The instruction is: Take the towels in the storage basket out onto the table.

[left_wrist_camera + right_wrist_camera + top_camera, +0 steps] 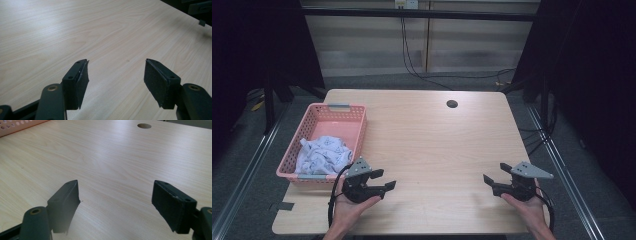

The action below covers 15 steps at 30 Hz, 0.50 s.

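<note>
A dim room with grey floor, and in front of me the pale rounded wooden table, wide and mostly bare. Over at its left edge sits the pink perforated plastic basket, with the crumpled white patterned cloth bunched inside at its near end. My left tool hovers just beside the basket's near corner, jaws spread apart, nothing between them but wood grain. My right tool hangs well apart near the right edge, jaws wide too, empty. Far across, a small round hole in the tabletop.
</note>
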Each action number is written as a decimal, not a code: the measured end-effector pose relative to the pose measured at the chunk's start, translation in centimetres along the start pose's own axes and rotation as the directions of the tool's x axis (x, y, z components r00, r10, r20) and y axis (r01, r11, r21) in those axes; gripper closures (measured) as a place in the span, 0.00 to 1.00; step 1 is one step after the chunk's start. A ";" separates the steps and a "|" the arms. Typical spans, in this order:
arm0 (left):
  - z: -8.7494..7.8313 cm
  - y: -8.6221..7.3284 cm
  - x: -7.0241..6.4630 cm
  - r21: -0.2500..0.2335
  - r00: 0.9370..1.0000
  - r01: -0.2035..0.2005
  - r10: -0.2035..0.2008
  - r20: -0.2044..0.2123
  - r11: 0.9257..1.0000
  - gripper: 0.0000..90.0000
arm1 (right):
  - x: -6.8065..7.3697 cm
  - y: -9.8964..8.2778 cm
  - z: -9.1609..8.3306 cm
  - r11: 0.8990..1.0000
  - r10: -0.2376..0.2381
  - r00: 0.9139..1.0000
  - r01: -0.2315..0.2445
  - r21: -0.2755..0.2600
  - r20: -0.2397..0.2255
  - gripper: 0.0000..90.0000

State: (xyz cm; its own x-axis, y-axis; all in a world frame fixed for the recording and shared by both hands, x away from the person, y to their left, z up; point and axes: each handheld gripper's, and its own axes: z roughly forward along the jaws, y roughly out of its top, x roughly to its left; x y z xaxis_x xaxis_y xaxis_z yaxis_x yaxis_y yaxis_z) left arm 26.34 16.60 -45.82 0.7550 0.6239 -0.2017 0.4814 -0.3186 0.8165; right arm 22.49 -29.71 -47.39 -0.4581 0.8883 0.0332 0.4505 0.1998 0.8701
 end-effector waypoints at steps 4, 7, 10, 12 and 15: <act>0.1 0.0 0.0 0.004 1.000 -0.009 0.009 -0.008 1.000 0.41 | 0.0 -0.1 -0.1 1.000 -0.003 1.000 0.003 0.011 -0.004 0.25; 0.2 0.0 -0.1 0.001 1.000 -0.016 0.016 -0.001 1.000 0.41 | 0.0 -0.1 -0.1 1.000 -0.001 1.000 0.001 0.008 -0.011 0.24; 0.0 0.0 -0.1 0.007 1.000 -0.001 0.001 -0.001 1.000 0.41 | 0.1 -0.1 -0.2 1.000 0.009 1.000 -0.008 0.011 -0.020 0.23; -0.1 0.0 -0.1 0.002 1.000 0.004 -0.004 0.008 1.000 0.41 | 0.1 -0.1 -0.2 1.000 0.007 1.000 -0.006 0.013 -0.019 0.23; -0.5 -0.1 -0.1 0.032 1.000 -0.004 0.003 0.015 0.999 0.41 | 0.3 -0.1 -0.1 1.000 0.001 1.000 0.000 0.020 -0.025 0.23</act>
State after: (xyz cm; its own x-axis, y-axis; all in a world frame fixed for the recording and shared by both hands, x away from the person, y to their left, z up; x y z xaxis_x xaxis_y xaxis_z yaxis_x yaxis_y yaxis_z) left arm 26.00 16.88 -45.60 0.7632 0.6120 -0.2071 0.4926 -0.3438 0.7995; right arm 22.23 -29.50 -47.37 -0.4766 0.8779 0.0459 0.4655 0.2077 0.8604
